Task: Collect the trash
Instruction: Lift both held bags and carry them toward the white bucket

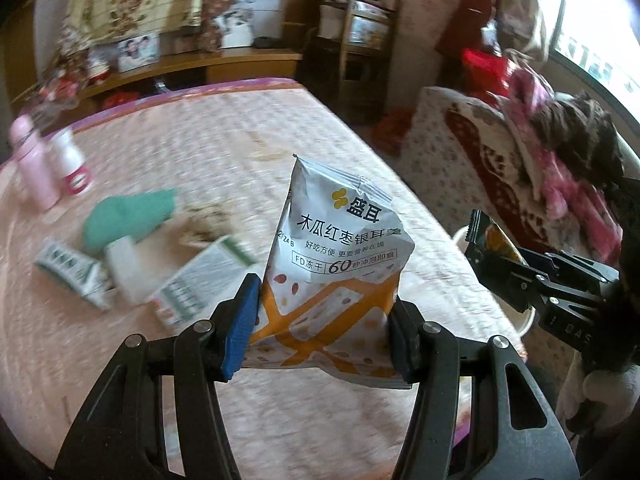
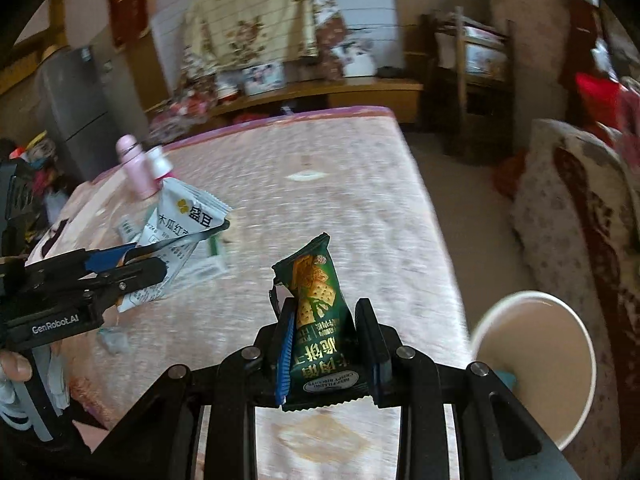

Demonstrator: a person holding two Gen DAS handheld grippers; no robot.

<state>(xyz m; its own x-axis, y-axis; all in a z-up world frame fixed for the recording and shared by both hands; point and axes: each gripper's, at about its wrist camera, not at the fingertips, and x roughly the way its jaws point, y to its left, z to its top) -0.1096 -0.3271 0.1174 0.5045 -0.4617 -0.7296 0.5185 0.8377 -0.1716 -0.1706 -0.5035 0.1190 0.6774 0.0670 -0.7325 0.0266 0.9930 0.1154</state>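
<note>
Pink tablecloth [image 2: 320, 184], grey fridge [image 2: 68, 108] only right view

Your left gripper's white snack pouch [image 1: 340, 264] carries orange stripes; your right's biscuit wrapper [image 2: 316, 320] is dark green. Pink patterned tablecloth [image 1: 208, 152], pink bottle [image 1: 32, 168], white bucket [image 2: 576, 344].

Grippers we count: two, the left gripper [image 1: 324, 332] and the right gripper [image 2: 328, 356]
Snack wrappers we count: two, a white packet [image 1: 340, 248] and a green packet [image 2: 316, 312]
Bottles we see: two, a pink bottle [image 1: 34, 164] and a white bottle [image 1: 72, 160]
Paper cups we see: one cup [image 2: 536, 360]
Tables: one table [image 1: 208, 128]
</note>
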